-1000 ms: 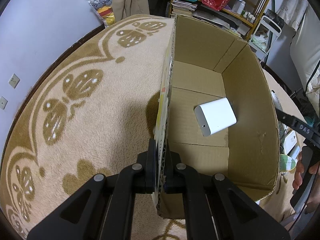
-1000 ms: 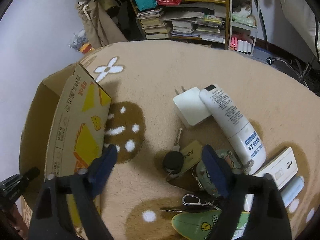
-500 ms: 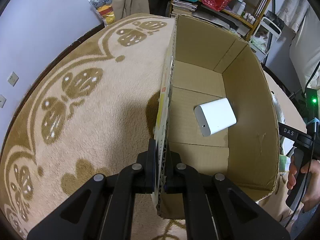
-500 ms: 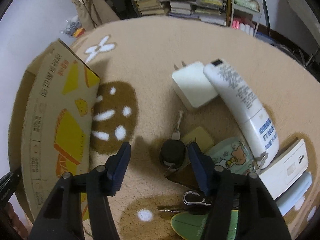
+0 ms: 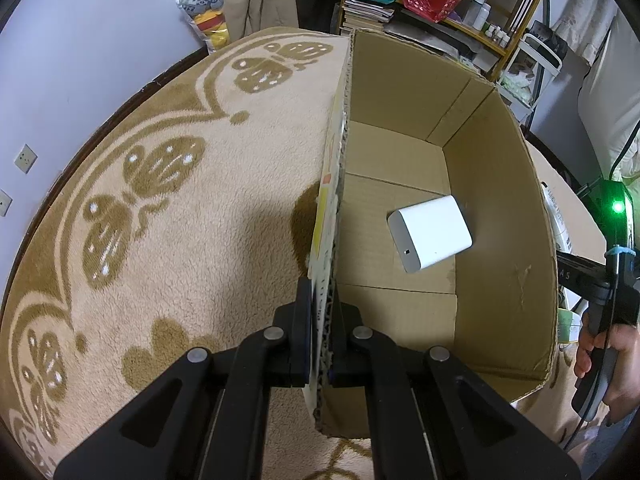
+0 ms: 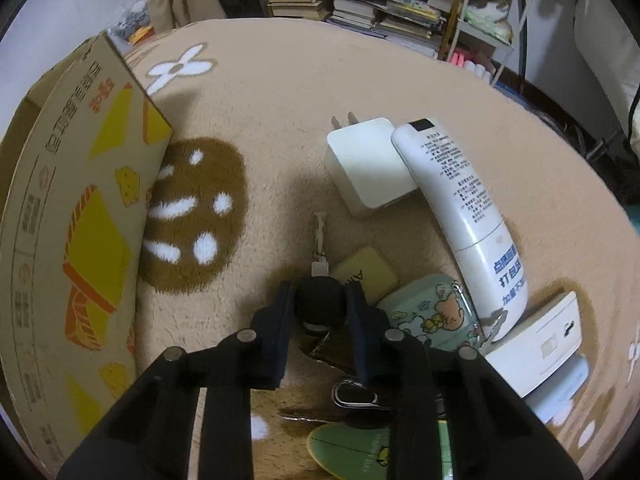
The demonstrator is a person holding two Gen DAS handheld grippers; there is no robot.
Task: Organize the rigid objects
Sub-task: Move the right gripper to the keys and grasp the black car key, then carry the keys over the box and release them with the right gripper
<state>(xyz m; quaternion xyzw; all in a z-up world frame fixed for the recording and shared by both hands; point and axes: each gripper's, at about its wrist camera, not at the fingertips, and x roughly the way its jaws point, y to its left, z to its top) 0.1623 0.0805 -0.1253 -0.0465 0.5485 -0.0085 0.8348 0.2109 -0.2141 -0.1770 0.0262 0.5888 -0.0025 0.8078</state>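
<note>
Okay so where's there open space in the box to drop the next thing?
The cardboard box floor is bare toward the far wall and in the near strip by the left gripper; only the white adapter lies mid-floor. Outside, the pile around the black key fob is crowded.

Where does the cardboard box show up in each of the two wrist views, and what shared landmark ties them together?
Left wrist view: the cardboard box fills centre and right, open top toward the camera, its near wall pinched in the left claw.
Right wrist view: the cardboard box lies along the left edge, its printed outer side showing.
Shared landmark: the beige rug under the box, and the bookshelf behind it.
</note>
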